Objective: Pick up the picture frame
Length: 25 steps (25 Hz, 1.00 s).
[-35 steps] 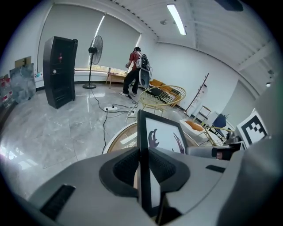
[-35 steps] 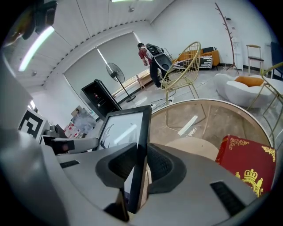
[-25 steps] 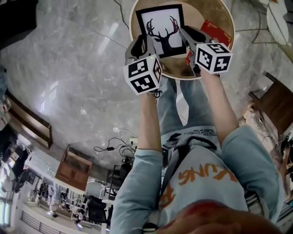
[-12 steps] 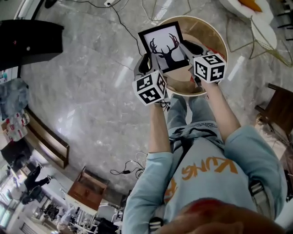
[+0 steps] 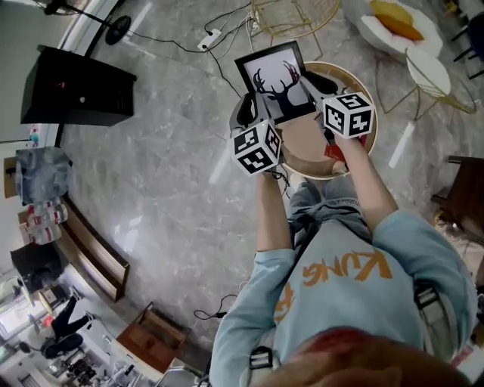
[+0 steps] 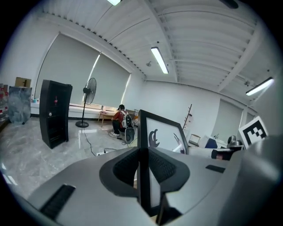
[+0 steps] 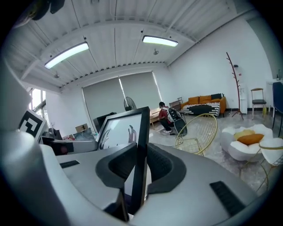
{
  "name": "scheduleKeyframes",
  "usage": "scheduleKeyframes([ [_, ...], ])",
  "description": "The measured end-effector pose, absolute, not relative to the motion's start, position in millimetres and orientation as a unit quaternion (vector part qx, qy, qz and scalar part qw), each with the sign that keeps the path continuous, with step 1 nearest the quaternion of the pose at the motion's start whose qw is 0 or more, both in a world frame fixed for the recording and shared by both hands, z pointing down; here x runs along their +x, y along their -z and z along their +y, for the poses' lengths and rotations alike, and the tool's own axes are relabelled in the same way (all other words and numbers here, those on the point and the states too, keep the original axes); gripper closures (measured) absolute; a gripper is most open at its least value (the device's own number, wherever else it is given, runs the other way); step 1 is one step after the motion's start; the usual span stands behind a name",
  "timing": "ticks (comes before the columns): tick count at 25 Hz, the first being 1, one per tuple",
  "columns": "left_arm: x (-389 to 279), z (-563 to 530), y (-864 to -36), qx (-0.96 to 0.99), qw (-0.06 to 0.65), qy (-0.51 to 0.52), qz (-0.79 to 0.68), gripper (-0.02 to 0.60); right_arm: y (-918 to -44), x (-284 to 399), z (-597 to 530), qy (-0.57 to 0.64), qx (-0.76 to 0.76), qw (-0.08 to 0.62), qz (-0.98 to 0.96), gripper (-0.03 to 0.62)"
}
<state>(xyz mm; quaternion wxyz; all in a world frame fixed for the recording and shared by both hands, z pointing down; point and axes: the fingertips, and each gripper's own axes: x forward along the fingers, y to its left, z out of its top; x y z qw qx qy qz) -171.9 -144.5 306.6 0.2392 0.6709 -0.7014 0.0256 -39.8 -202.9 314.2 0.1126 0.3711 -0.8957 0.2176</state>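
Left of the left gripper (image 5: 246, 109), the floor (image 5: 166, 166) lies open. Beyond the table (image 5: 306, 151) stands a wire chair (image 5: 291, 19); far left, a black cabinet (image 5: 76, 87).

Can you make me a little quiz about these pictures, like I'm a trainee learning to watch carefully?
1. Which animal is drawn in the picture frame? A) cat B) deer C) fish
2. True or false: only the left gripper has its fingers on the frame.
3. Fill in the blank: below the held frame stands a round wooden ____.

Key:
1. B, a deer's head with antlers.
2. False. The right gripper clamps the opposite edge, so both hold it.
3. table
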Motion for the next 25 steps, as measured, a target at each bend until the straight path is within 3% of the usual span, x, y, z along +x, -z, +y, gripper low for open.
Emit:
scheduleKeyframes([
  [25,-161,-146,-113,0.700,0.075,0.059,-0.707,0.500,-107,-31,-207,-0.044,0.375,-0.005,-0.926,0.525],
])
